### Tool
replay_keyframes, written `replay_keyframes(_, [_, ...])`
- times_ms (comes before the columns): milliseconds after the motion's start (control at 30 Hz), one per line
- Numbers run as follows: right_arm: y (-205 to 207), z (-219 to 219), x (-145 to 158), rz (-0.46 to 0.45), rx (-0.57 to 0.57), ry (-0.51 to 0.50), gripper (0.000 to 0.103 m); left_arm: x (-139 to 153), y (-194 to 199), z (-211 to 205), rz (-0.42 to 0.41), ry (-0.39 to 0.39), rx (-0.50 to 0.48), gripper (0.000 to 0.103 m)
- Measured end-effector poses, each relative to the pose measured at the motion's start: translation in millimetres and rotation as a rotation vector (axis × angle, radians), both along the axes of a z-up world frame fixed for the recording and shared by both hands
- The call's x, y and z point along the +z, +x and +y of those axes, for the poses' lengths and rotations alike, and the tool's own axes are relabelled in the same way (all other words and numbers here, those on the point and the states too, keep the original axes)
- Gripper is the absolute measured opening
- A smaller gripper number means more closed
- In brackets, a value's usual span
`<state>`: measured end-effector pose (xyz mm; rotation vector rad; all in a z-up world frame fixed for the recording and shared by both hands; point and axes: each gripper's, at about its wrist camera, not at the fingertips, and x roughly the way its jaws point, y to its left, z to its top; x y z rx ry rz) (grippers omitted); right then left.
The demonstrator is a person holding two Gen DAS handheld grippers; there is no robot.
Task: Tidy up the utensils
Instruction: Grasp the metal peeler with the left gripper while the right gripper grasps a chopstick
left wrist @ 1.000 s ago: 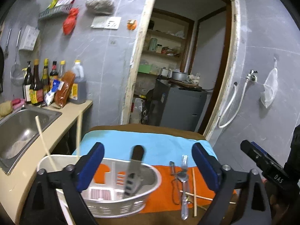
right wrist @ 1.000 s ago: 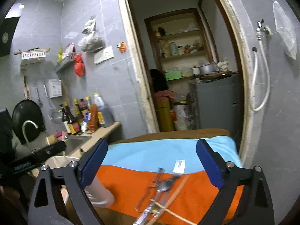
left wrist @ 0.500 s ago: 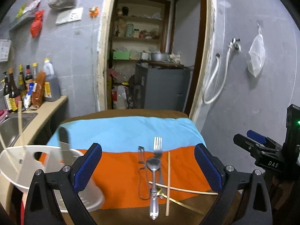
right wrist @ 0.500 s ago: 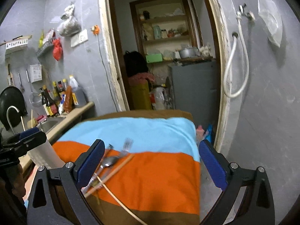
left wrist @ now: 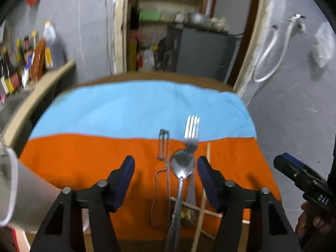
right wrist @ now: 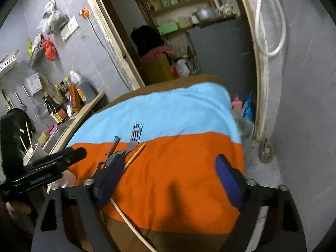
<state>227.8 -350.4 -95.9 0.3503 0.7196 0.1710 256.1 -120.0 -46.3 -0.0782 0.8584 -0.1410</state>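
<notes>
The left gripper (left wrist: 164,169) hangs over the orange band of the cloth (left wrist: 84,157) with its jaws spread wide and nothing between them. Framed in the gap between its blue fingers lies the spoon (left wrist: 181,168), bowl pointing away from the gripper and handle running back under it. Just beyond the spoon's bowl and slightly to the right lies the fork (left wrist: 191,128), its tines reaching onto the light blue band. To the left of the spoon, closer to the left finger, lies a thin metal peeler (left wrist: 163,145). Wooden chopsticks (left wrist: 204,189) lie by the right finger, one running lengthwise beside the spoon and others crossing under the handles closer to the gripper. Far off to the left, at the picture's edge, a blurred white utensil basket (left wrist: 12,189) shows. The right gripper (right wrist: 168,178) is also wide apart and holds nothing, hovering over bare orange cloth; the fork, peeler and chopsticks sit ahead of and past its left finger, with one chopstick passing beneath that finger. The basket, with sticks standing in it, shows far to its left.
</notes>
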Motion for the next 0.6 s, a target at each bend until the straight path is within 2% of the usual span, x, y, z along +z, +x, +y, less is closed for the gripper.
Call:
replay_keyframes(33, [3, 2, -4, 0.010, 0.007, 0.007, 0.070, -5, 6, 2, 0.027, -0.007, 0.007, 0.049])
replay_keyframes(100, [13, 9, -13, 0.028, 0.025, 0.021, 0.057, -12, 16, 5, 0.064, -0.016, 0.015, 0.043])
replay_keyframes(300, [38, 32, -27, 0.082, 0.102, 0.042, 0.038, -32, 41, 6, 0.151, -0.002, 0.010, 0.029])
replay_keyframes(500, [59, 61, -36, 0.127, 0.180, 0.027, 0.037, -35, 50, 5, 0.169, 0.016, -0.006, 0.023])
replay_keyframes(600, [65, 73, -41, 0.148, 0.209, 0.019, 0.037, -37, 54, 9, 0.178, -0.013, -0.007, 0.023])
